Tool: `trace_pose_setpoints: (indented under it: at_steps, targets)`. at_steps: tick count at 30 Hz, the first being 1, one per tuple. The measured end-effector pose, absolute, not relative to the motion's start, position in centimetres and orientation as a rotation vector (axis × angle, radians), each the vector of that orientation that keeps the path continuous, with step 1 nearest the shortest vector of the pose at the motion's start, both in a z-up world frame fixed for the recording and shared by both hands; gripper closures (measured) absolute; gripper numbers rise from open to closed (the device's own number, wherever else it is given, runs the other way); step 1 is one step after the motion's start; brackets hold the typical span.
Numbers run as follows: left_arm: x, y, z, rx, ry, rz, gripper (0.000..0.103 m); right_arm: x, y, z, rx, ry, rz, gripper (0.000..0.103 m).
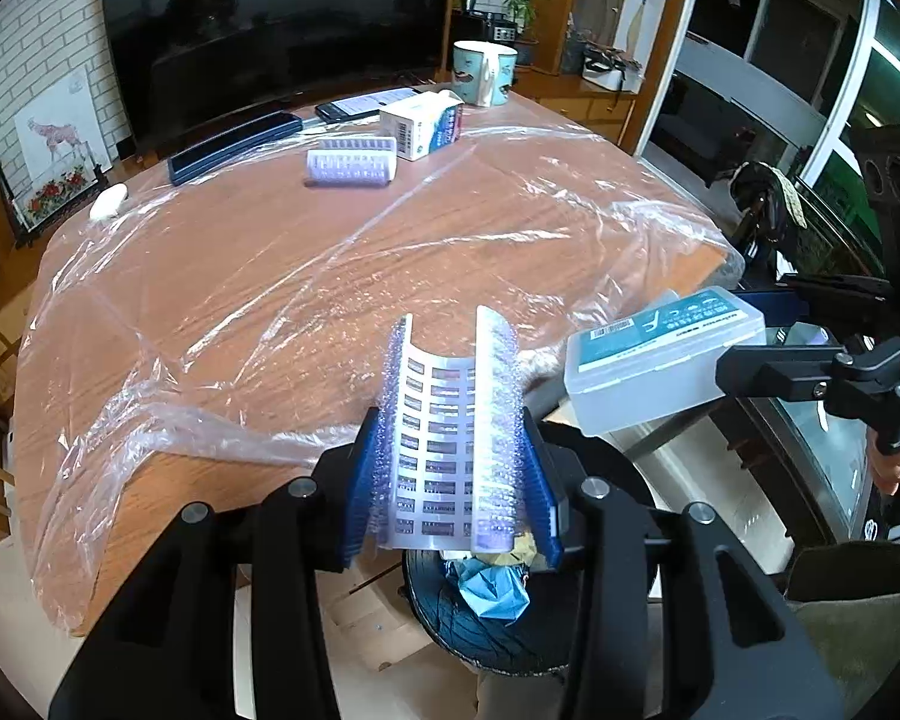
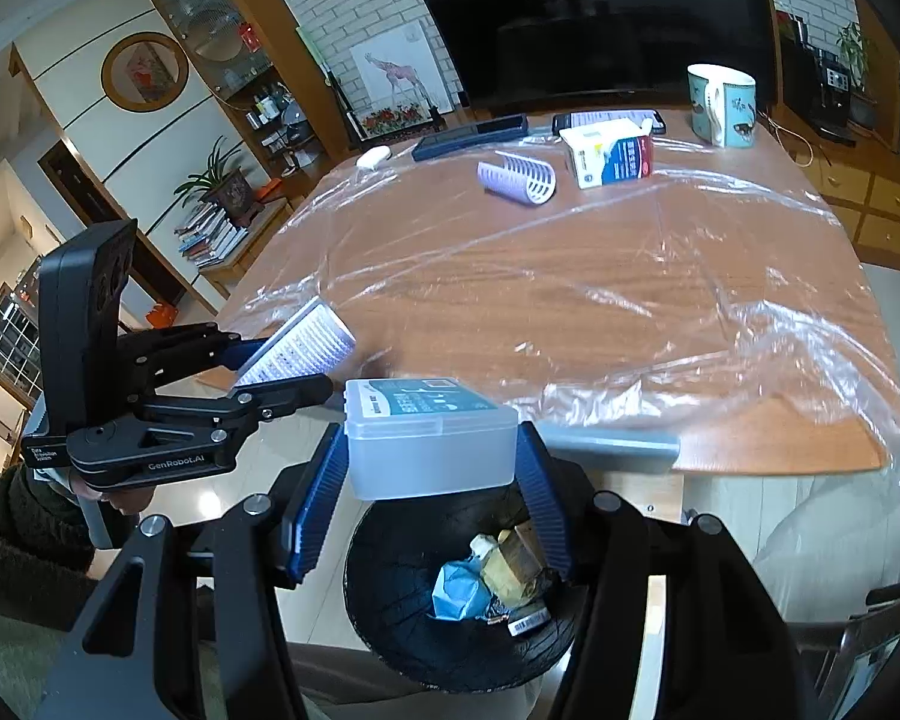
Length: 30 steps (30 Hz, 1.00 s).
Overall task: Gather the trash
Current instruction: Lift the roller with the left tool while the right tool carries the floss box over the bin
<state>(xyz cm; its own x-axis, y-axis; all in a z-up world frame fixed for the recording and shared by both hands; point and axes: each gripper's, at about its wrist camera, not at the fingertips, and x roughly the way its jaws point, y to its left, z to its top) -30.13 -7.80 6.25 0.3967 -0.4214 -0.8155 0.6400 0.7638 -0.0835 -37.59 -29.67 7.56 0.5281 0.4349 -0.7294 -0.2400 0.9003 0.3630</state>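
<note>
The left claw [image 1: 453,450] was clamped on a purple half hair roller [image 1: 450,420], its curved trough standing up between the blue pads. The right claw [image 2: 432,462] gripped a clear plastic box [image 2: 429,438] with a teal label. Both hung just off the table [image 2: 570,300] edge, with a black bin [image 2: 456,594] of crumpled trash directly below the claws.

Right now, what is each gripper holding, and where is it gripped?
Left gripper: perforated half-tube hair roller, pinched across its curved sides. Right gripper: translucent plastic box, clamped by its two short ends.
</note>
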Motion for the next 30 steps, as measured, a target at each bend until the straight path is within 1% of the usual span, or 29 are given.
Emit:
trace_pose_setpoints:
  at_steps: [14, 30]
  targets:
    - [-33.4, -8.0, 5.7, 0.332, 0.959, -0.766, 0.059, -40.6, -29.7, 7.0, 0.238, 0.965, 0.363, 0.047]
    - [-35.5, -9.3, 3.7, 0.390, 0.991, -0.803, 0.059, -41.9, -29.5, 4.6, 0.242, 1.024, 0.331, 0.047]
